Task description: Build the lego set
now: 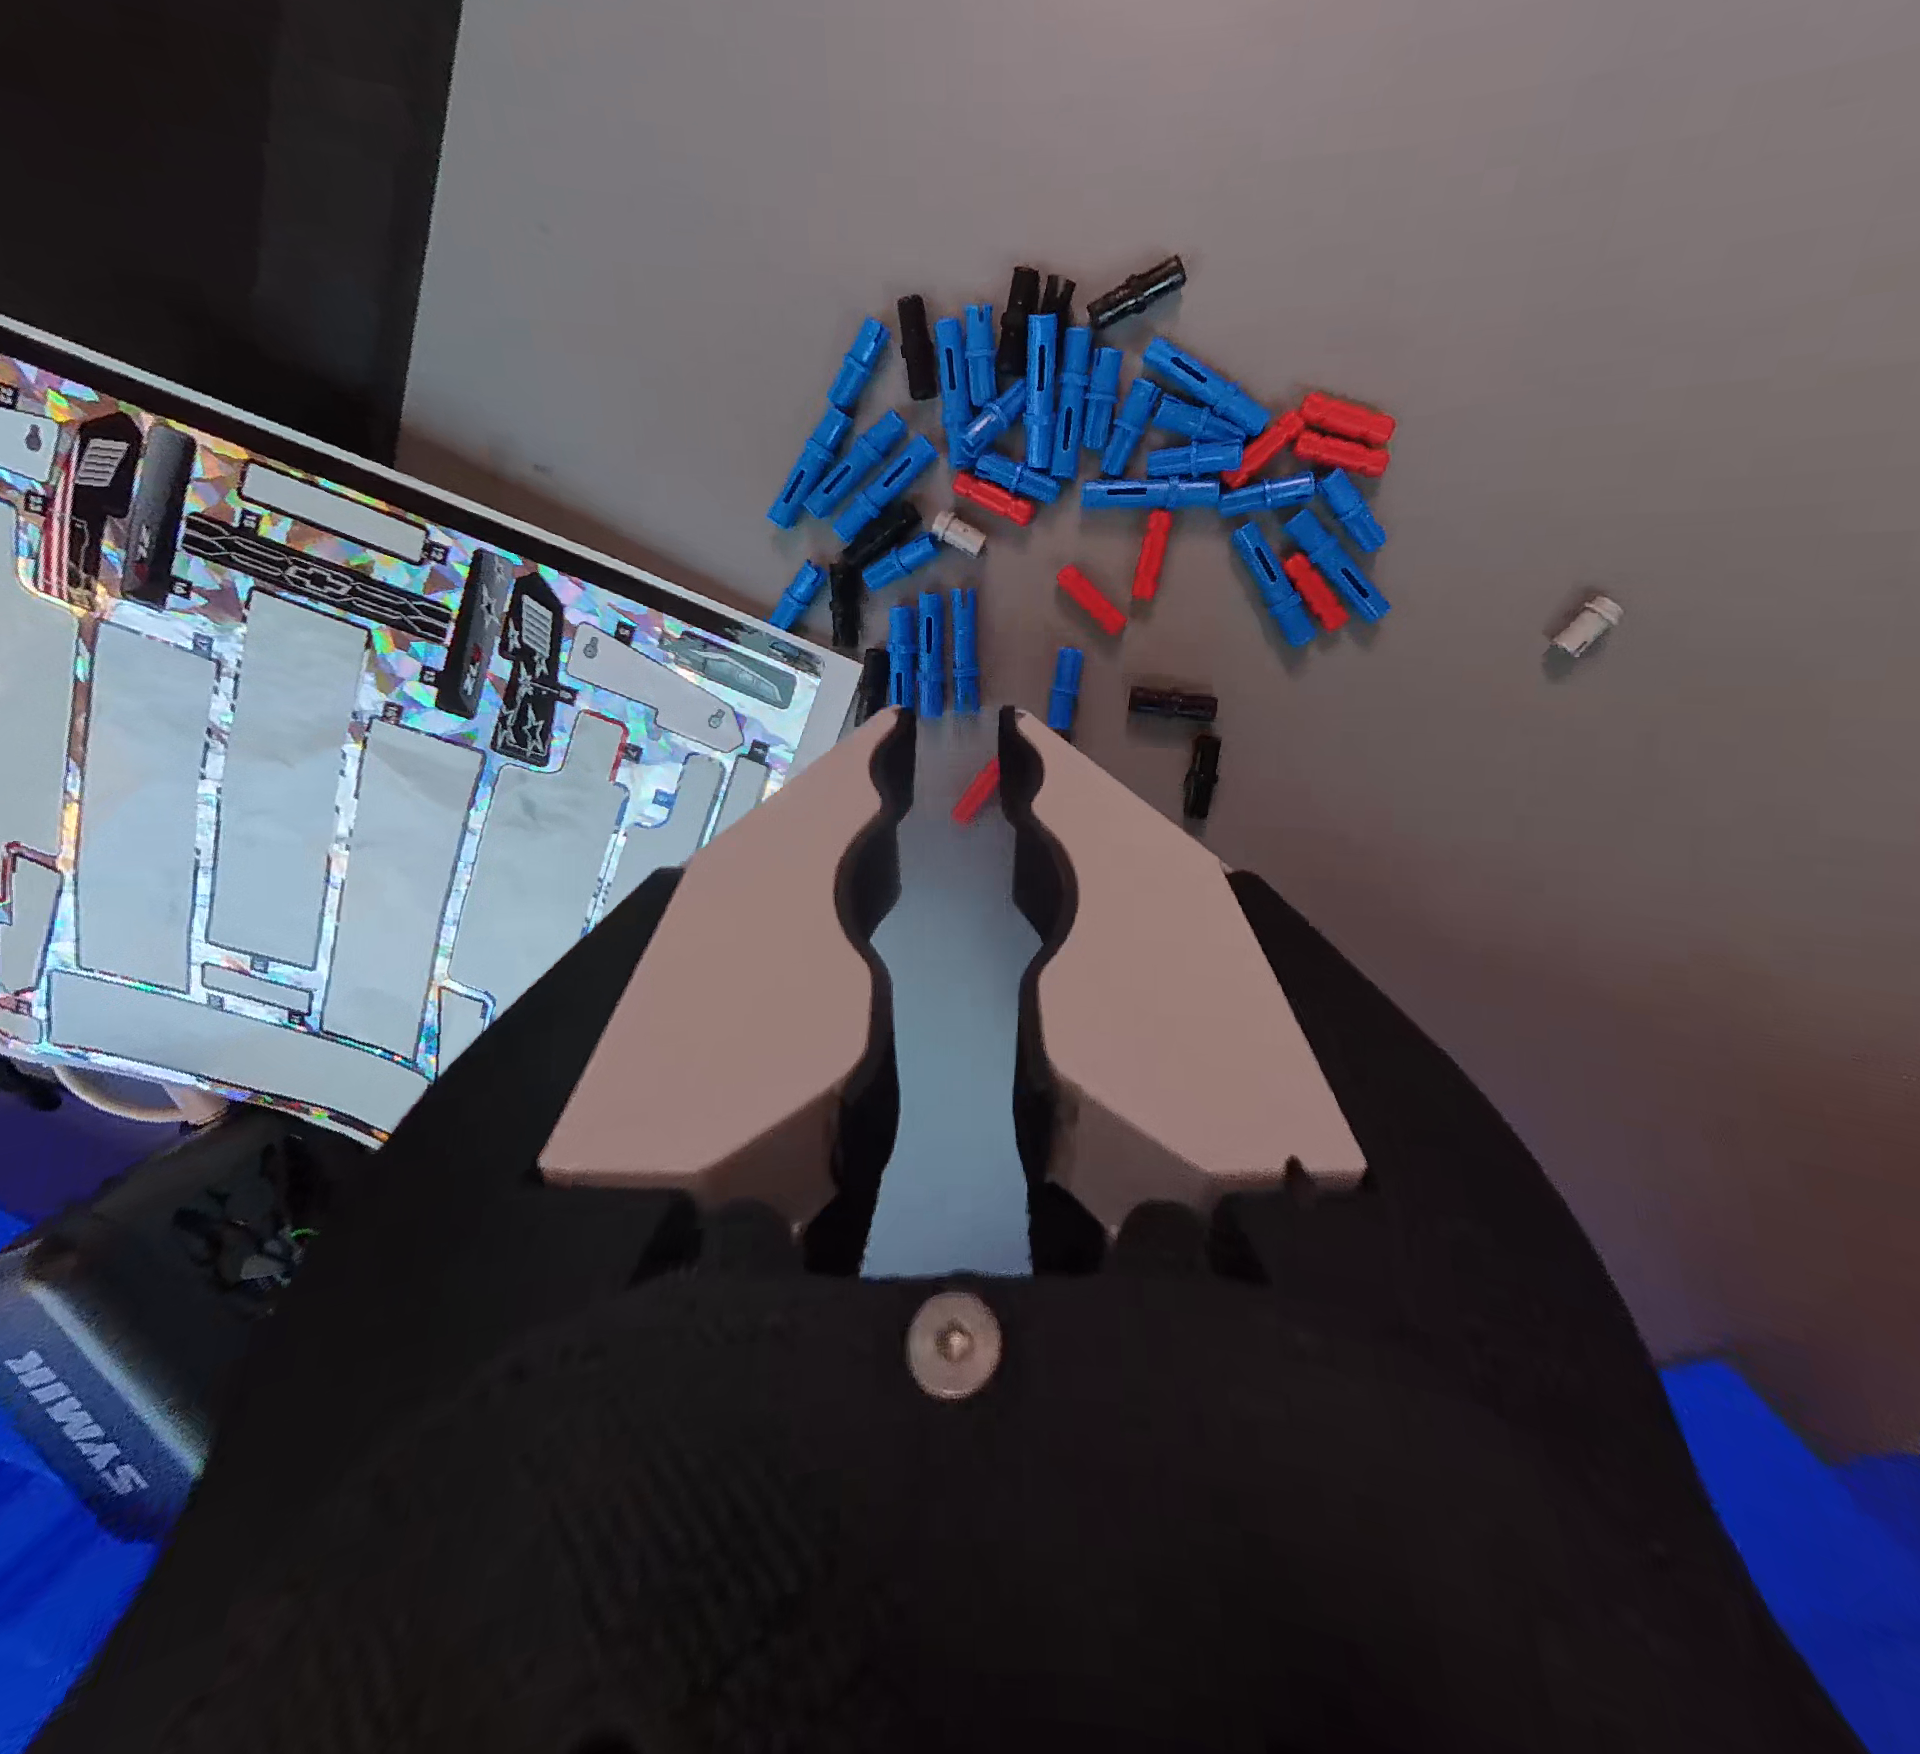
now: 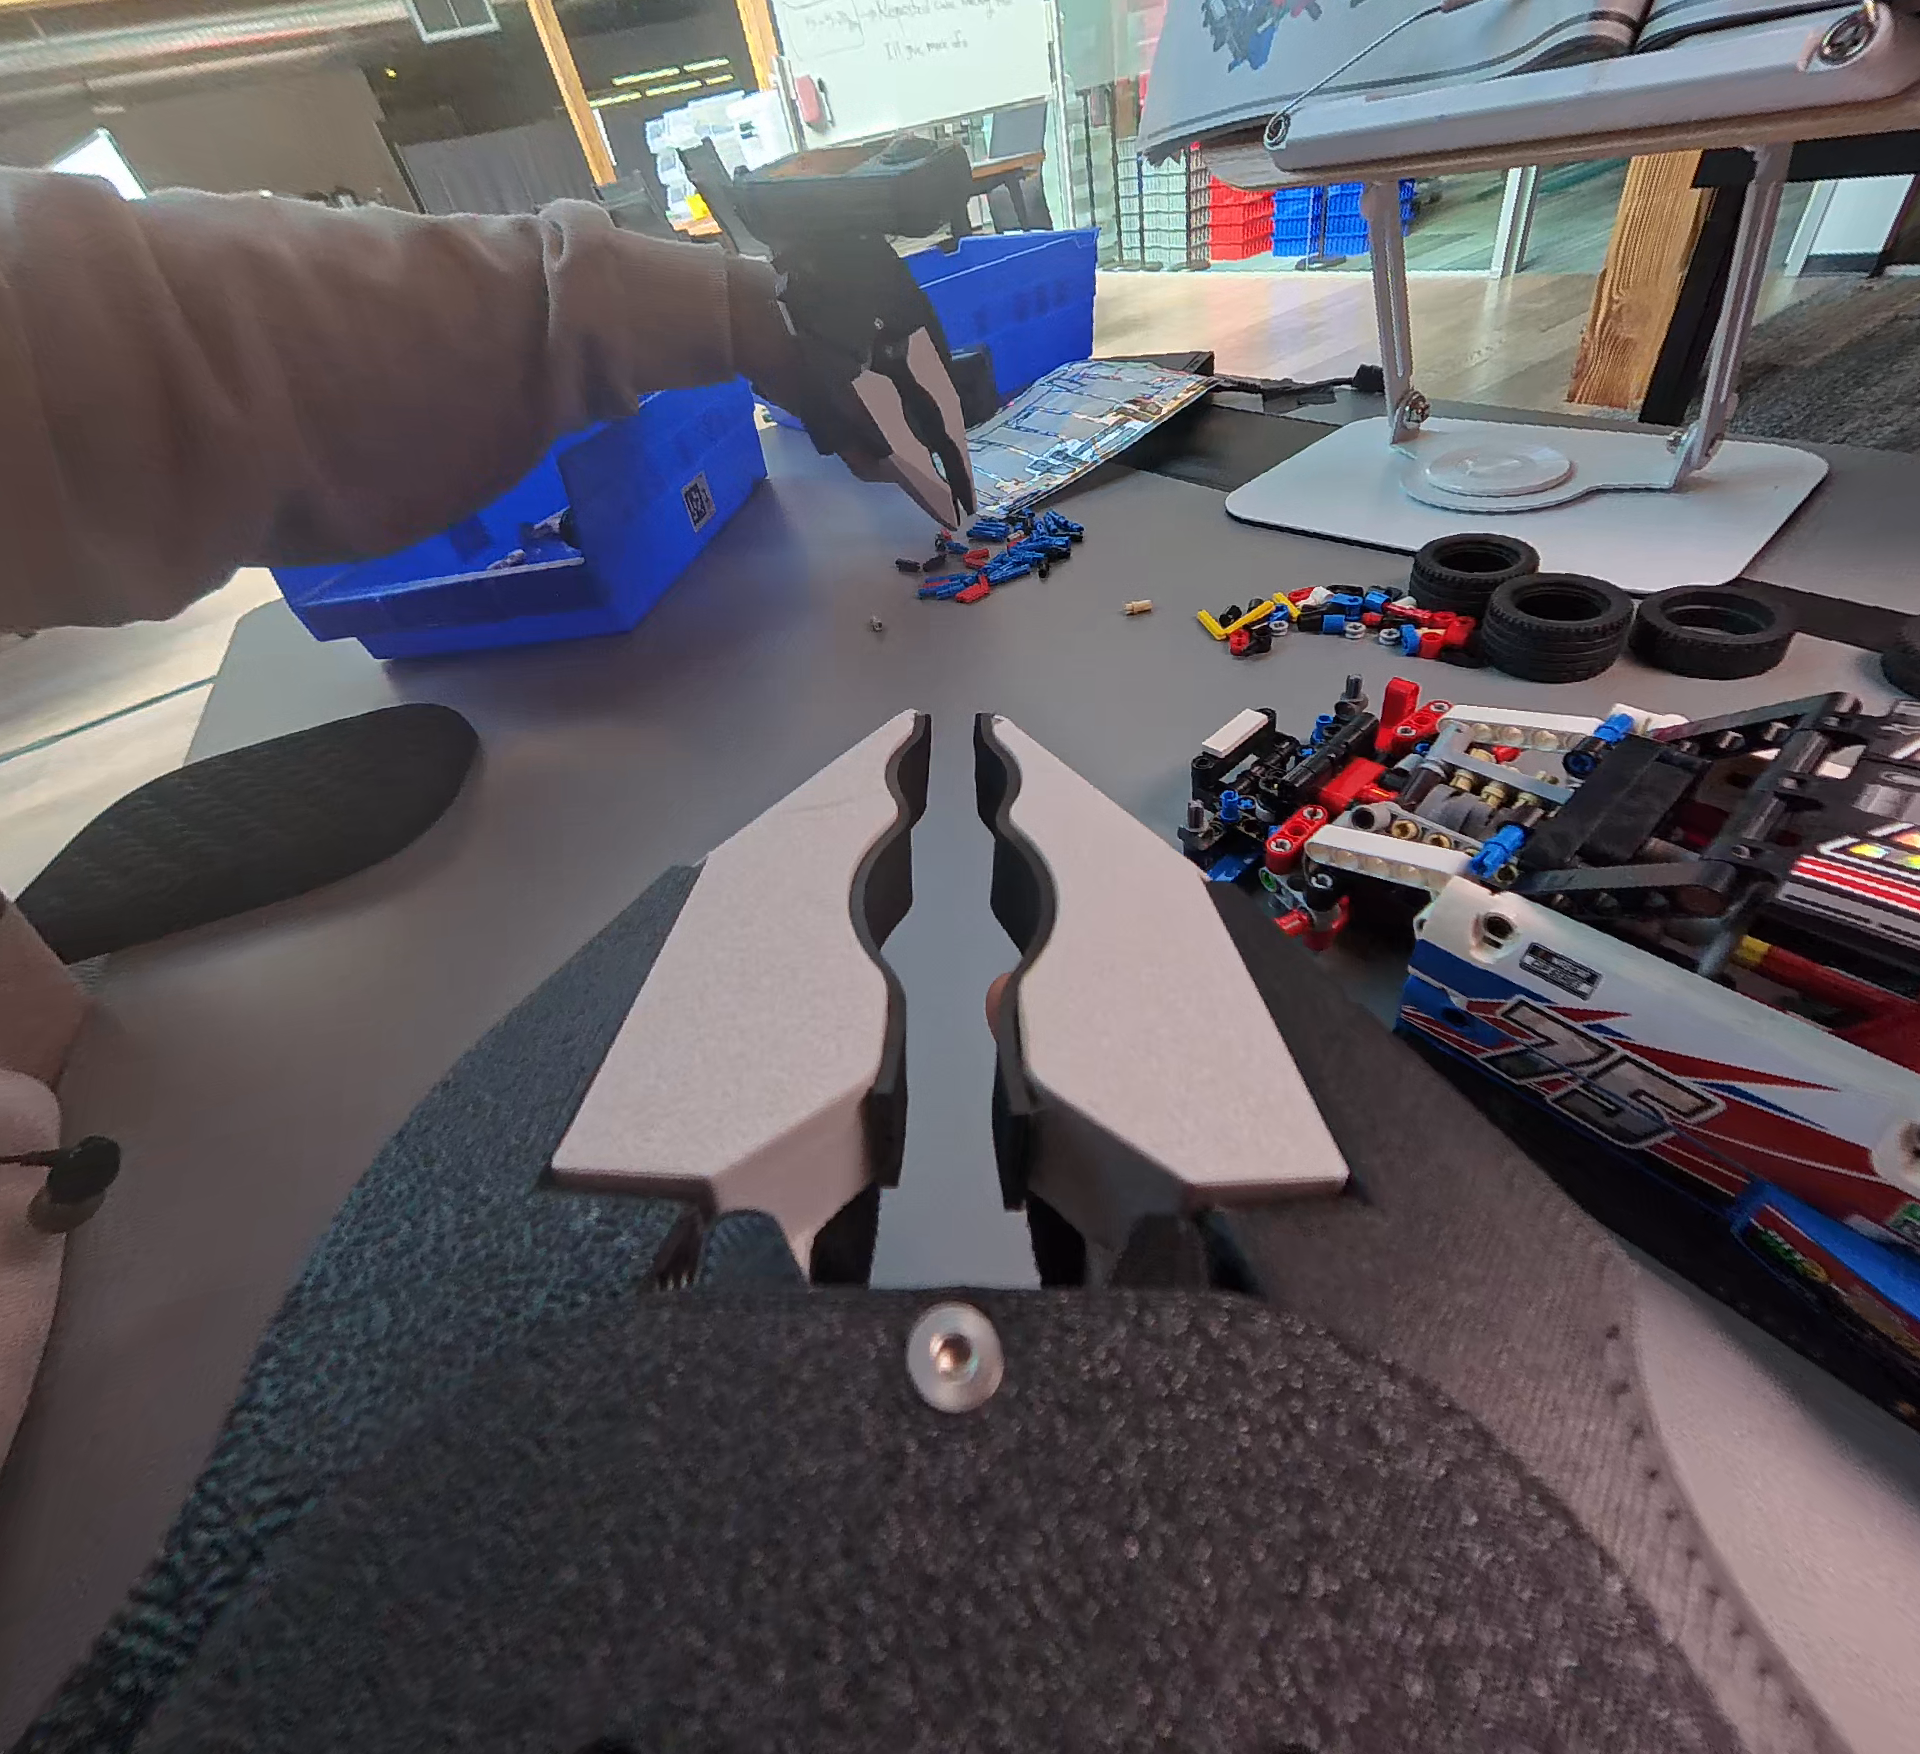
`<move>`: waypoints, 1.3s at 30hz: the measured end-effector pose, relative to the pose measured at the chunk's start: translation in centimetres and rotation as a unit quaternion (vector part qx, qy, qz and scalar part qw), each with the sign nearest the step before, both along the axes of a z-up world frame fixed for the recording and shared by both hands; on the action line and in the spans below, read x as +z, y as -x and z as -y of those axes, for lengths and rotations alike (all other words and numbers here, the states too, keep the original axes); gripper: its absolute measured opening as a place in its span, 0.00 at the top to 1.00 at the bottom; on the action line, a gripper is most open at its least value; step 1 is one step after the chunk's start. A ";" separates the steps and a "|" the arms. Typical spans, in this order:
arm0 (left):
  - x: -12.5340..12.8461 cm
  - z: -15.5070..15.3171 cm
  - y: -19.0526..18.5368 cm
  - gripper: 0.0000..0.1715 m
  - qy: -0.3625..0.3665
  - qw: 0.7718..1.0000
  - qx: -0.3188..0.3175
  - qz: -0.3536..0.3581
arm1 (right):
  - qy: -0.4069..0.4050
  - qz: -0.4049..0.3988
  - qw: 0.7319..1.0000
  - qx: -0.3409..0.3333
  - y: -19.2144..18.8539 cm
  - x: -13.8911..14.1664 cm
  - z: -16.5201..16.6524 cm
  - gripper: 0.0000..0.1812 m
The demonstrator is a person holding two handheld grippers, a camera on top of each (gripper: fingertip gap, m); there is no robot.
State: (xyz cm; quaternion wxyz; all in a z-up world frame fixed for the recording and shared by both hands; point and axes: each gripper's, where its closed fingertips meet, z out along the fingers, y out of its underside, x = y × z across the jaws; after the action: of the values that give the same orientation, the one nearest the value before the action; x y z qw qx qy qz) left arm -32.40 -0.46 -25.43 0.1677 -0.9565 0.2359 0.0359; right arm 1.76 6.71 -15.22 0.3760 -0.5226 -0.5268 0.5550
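Bare grey table far and right of pin pile; sticker sheet left. Left gripper parted, empty, at pile's near edge. Right gripper slightly parted, empty.

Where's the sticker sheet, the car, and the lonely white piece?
sticker sheet [image 1: 312, 769]: left wrist view, a grey panel mid-sheet.
car [image 2: 1621, 1050]: right wrist view, its white side panel.
white piece [image 1: 1587, 625]: left wrist view, its middle.
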 end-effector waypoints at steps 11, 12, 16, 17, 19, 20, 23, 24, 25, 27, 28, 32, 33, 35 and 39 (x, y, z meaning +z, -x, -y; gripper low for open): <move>-0.8 -0.9 -0.5 0.92 0.017 0.999 0.015 0.035 | 0.000 0.005 1.000 0.003 0.0 -0.3 0.0 0.97; -0.8 -0.7 -0.9 0.92 0.024 0.999 0.011 0.047 | 0.000 0.006 1.000 0.003 0.0 -0.3 0.0 0.97; -0.9 -0.6 -1.4 0.95 0.034 0.998 -0.009 0.045 | -0.004 0.006 1.000 0.003 0.0 -0.3 0.0 0.97; -0.8 -0.7 -1.4 0.95 0.033 0.999 -0.013 0.039 | -0.004 0.006 1.000 0.003 0.0 -0.3 0.0 0.97; -0.8 -0.7 -1.4 0.95 0.029 0.999 -0.017 0.033 | -0.004 0.006 1.000 0.003 0.0 -0.3 0.0 0.97; -0.8 -0.7 -1.4 0.95 0.026 0.999 -0.018 0.031 | -0.004 0.006 1.000 0.003 0.0 -0.3 0.0 0.97; -0.5 -0.7 -1.2 0.98 0.010 0.999 -0.021 0.024 | -0.005 0.005 1.000 0.004 0.0 -0.3 0.0 0.97; -0.1 -1.0 -1.2 1.00 -0.005 0.999 -0.022 0.024 | -0.005 0.005 1.000 0.004 0.0 -0.3 0.1 0.97; 0.3 -1.0 -1.3 1.00 -0.009 0.999 -0.024 0.022 | -0.005 0.005 1.000 0.004 0.0 -0.2 0.1 0.97; 0.5 -0.5 -1.3 1.00 -0.003 0.999 -0.032 0.015 | -0.003 0.006 1.000 0.005 0.0 -0.3 0.0 0.97; 0.5 -0.2 -1.2 1.00 0.001 0.999 -0.034 0.009 | -0.002 0.006 1.000 0.006 0.0 -0.3 0.1 0.97; 0.3 0.2 -1.1 1.00 -0.002 1.000 -0.026 0.003 | -0.006 0.007 1.000 0.008 0.0 -0.3 0.3 0.97; 0.3 0.1 -1.0 1.00 -0.004 1.000 -0.021 0.003 | -0.007 0.006 1.000 0.008 0.0 -0.3 0.3 0.97; 0.3 -0.3 -0.8 1.00 -0.017 1.000 -0.014 -0.001 | -0.007 0.006 1.000 0.009 0.0 -0.3 0.3 0.97; -0.1 -1.3 -0.8 0.95 -0.023 1.000 -0.011 -0.004 | -0.009 0.007 1.000 0.008 0.0 -0.3 0.3 0.97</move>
State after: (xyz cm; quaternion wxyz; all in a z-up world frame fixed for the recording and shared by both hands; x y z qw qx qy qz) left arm -31.62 0.82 -25.49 0.1891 -0.9496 0.2460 0.0435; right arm 1.78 6.46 -15.50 0.3727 -0.5188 -0.5381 0.5500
